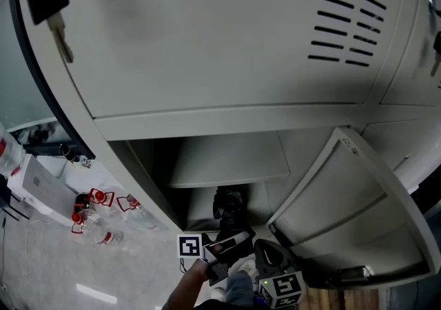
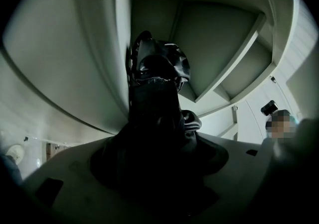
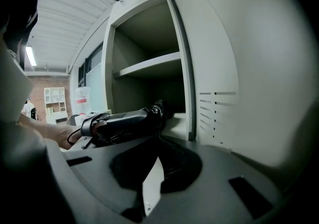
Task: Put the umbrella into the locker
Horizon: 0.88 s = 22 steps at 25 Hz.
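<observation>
The left hand-held gripper (image 1: 222, 245) squeezes the black umbrella (image 1: 229, 207). Its front end pokes into the open locker (image 1: 227, 122), under the shelf. Letting go is still left. The right hand-held gripper (image 1: 267, 255) looks closed on nothing.

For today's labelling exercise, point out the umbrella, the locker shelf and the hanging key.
umbrella (image 2: 157, 71): left gripper view, on its folded black canopy.
locker shelf (image 1: 231, 160): head view, middle of its flat board.
key (image 1: 63, 38): head view, on its metal blade.
</observation>
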Each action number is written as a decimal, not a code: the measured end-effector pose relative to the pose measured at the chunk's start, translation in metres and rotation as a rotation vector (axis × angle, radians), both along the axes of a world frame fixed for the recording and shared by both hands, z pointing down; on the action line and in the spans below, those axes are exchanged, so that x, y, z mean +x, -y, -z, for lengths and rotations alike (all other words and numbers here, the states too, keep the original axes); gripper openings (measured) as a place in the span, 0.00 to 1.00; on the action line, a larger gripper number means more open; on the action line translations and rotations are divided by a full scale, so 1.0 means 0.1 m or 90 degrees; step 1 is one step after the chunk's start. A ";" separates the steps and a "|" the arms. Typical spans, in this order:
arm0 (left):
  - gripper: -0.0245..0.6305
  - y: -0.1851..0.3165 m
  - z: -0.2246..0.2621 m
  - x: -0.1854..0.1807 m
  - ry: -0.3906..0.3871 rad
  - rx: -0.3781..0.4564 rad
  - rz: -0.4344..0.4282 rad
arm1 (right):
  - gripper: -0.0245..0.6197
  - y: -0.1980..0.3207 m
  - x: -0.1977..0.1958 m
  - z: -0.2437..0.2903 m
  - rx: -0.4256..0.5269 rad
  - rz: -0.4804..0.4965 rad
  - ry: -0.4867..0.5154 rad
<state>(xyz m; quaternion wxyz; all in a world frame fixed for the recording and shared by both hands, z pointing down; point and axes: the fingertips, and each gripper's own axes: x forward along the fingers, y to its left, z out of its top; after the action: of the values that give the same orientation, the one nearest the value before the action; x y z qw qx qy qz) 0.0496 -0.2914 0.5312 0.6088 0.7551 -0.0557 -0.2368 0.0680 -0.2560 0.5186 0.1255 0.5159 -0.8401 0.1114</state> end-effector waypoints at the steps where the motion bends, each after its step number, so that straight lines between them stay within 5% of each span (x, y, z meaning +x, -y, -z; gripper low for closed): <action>1: 0.49 0.00 0.00 0.00 0.001 -0.002 0.002 | 0.04 -0.01 0.00 0.00 0.001 -0.001 0.000; 17: 0.51 0.00 -0.07 -0.13 0.102 -0.009 0.073 | 0.04 -0.17 -0.02 0.13 0.027 -0.005 -0.005; 22: 0.54 -0.05 0.00 -0.17 0.060 -0.021 0.094 | 0.04 -0.23 0.00 0.17 0.037 -0.006 -0.008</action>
<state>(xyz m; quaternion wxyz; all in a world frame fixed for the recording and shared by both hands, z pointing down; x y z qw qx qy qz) 0.0322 -0.2864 0.5314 0.5990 0.7490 -0.1435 -0.2441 0.0680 -0.2333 0.5015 0.1152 0.5238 -0.8398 0.0842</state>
